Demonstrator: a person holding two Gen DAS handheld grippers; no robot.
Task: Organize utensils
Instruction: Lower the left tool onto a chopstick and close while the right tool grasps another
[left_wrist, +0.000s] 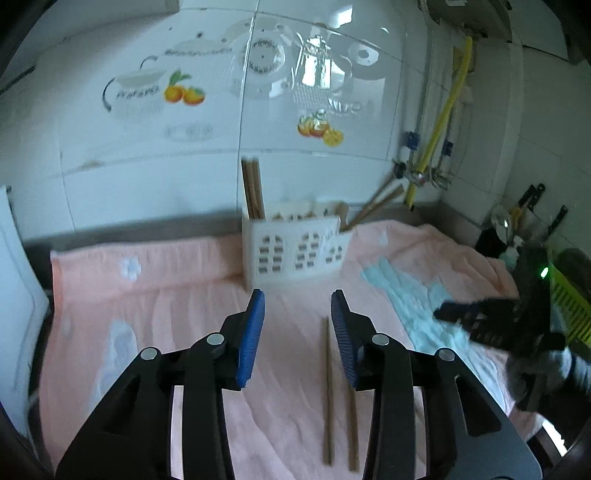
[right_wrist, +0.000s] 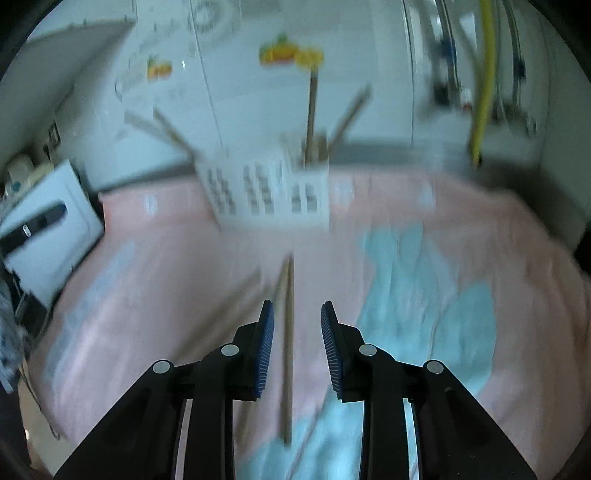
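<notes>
A white utensil holder (left_wrist: 293, 247) stands on a pink towel (left_wrist: 177, 317) near the wall; it also shows blurred in the right wrist view (right_wrist: 266, 192). Wooden chopsticks (left_wrist: 253, 192) and a wooden spoon stand in it. Two loose chopsticks (left_wrist: 327, 387) lie on the towel just inside my left gripper's right finger. My left gripper (left_wrist: 297, 306) is open and empty. My right gripper (right_wrist: 297, 314) is open and empty above loose chopsticks (right_wrist: 287, 339); it also shows at the right in the left wrist view (left_wrist: 458, 312).
Tiled wall with fruit decals (left_wrist: 184, 92) behind. A yellow hose (left_wrist: 443, 118) and valves at the right corner. Knives and a ladle (left_wrist: 517, 221) at far right. A white appliance (right_wrist: 48, 221) at the towel's left. A green basket (left_wrist: 569, 302) at the right edge.
</notes>
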